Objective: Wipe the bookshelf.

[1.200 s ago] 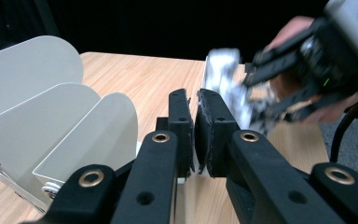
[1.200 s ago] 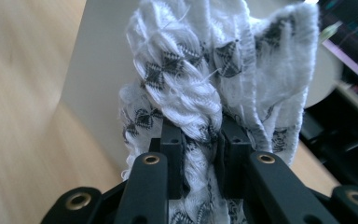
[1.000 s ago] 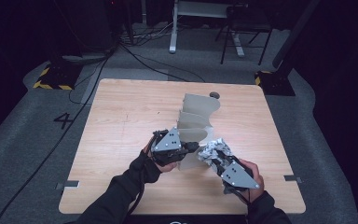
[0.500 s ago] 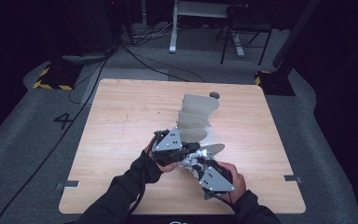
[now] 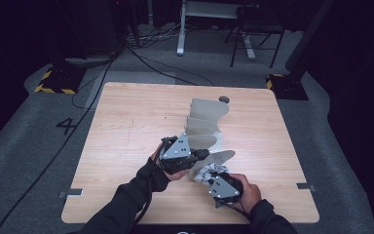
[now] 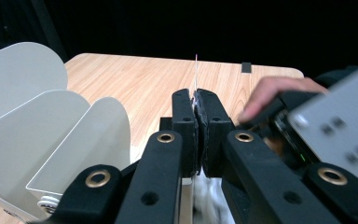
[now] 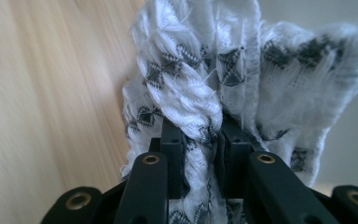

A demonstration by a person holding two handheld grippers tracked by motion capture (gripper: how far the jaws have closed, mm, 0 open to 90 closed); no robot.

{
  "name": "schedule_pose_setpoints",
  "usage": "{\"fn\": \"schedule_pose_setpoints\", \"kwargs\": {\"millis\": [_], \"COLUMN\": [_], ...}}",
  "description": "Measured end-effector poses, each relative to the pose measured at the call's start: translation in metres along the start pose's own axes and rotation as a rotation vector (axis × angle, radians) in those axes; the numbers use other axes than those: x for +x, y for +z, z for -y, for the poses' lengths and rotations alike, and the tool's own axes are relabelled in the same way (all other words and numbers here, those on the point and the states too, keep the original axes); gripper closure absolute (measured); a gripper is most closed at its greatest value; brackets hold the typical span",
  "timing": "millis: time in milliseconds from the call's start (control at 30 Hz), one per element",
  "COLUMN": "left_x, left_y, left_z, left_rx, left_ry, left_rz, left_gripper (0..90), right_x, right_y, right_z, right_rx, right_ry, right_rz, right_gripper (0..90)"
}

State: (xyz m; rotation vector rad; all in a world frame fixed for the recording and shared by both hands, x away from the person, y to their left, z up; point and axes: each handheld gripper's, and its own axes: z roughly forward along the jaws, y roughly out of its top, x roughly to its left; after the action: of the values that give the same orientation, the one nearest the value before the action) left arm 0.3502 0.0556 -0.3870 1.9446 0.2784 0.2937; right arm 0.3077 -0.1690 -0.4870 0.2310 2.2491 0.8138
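Stowing step in hand, by judgement: patterned cloth (image 5: 205, 173) carried to the near slot of the divider rack (image 5: 205, 127), just right of centre on the table (image 5: 126, 122). Right gripper (image 5: 208, 176) clamped on a bunched fold of the cloth. Left gripper (image 6: 196, 100) pinched tight on the thin edge of the nearest divider leaf (image 5: 220, 158), apparently bracing it. Next: cloth eased down between leaves, then released.

Dim room, grey carpet (image 5: 34, 161), perhaps a chair (image 5: 253, 34)
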Motion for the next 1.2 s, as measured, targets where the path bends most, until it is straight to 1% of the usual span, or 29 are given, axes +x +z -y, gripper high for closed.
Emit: {"fn": "schedule_pose_setpoints", "kwargs": {"millis": [67, 133, 200, 300, 367, 400, 433, 500, 533, 600, 767, 800, 900, 1000, 1100, 1167, 1200], "left_x": [0.0, 0.0, 0.0, 0.0, 0.0, 0.0, 0.0, 0.001, 0.001, 0.001, 0.001, 0.001, 0.002, 0.001, 0.001, 0.001, 0.001], "left_y": [0.0, 0.0, 0.0, 0.0, 0.0, 0.0, 0.0, 0.001, 0.001, 0.001, 0.0, 0.001, 0.001, 0.001, 0.001, 0.001, 0.001], "left_z": [0.0, 0.0, 0.0, 0.0, 0.0, 0.0, 0.0, 0.0, 0.0, -0.001, 0.0, 0.0, 0.0, 0.0, 0.0, 0.0, 0.0], "left_rx": [0.001, 0.004, 0.004, 0.004, 0.003, 0.004, 0.005, 0.006, 0.006, 0.008, 0.007, 0.002, 0.0, 0.001, 0.0, 0.001, 0.001], "left_ry": [0.001, 0.003, 0.003, -0.002, -0.002, 0.003, 0.005, 0.003, 0.003, 0.005, 0.003, -0.005, -0.009, -0.007, -0.007, -0.006, -0.006], "left_rz": [-0.001, 0.0, 0.0, 0.002, 0.002, 0.002, 0.003, 0.008, 0.008, 0.007, 0.007, 0.007, 0.011, 0.01, 0.01, 0.008, 0.008], "left_gripper": [87.3, 87.4, 87.4, 87.5, 87.6, 87.5, 87.5, 87.7, 87.8, 87.8, 87.9, 88.0, 87.8, 87.7, 87.6, 87.6, 87.6], "right_x": [-0.006, -0.012, -0.019, -0.028, -0.033, -0.034, -0.034, -0.034, -0.034, -0.029, -0.016, -0.013, -0.005, 0.002, 0.009, 0.012, 0.014], "right_y": [-0.004, -0.009, -0.017, -0.031, -0.039, -0.042, -0.045, -0.048, -0.048, -0.045, -0.033, -0.031, -0.023, -0.015, -0.005, 0.002, 0.007], "right_z": [0.007, 0.011, 0.013, 0.009, 0.003, -0.001, -0.007, -0.015, -0.015, -0.028, -0.045, -0.049, -0.056, -0.058, -0.054, -0.046, -0.04], "right_rx": [0.013, 0.017, -0.002, -0.052, -0.093, -0.111, -0.135, -0.157, -0.157, -0.187, -0.203, -0.203, -0.207, -0.186, -0.144, -0.1, -0.059], "right_ry": [0.028, 0.046, 0.086, 0.129, 0.136, 0.14, 0.131, 0.109, 0.109, 0.081, 0.029, 0.024, -0.007, -0.038, -0.06, -0.06, -0.059], "right_rz": [0.006, 0.027, 0.05, 0.094, 0.123, 0.13, 0.139, 0.149, 0.149, 0.136, 0.098, 0.088, 0.064, 0.032, 0.0, -0.028, -0.042], "right_gripper": [76.3, 76.2, 76.2, 76.2, 76.2, 76.3, 76.2, 76.2, 76.2, 76.2, 76.2, 76.2, 76.3, 76.3, 76.3, 76.3, 76.3]}}
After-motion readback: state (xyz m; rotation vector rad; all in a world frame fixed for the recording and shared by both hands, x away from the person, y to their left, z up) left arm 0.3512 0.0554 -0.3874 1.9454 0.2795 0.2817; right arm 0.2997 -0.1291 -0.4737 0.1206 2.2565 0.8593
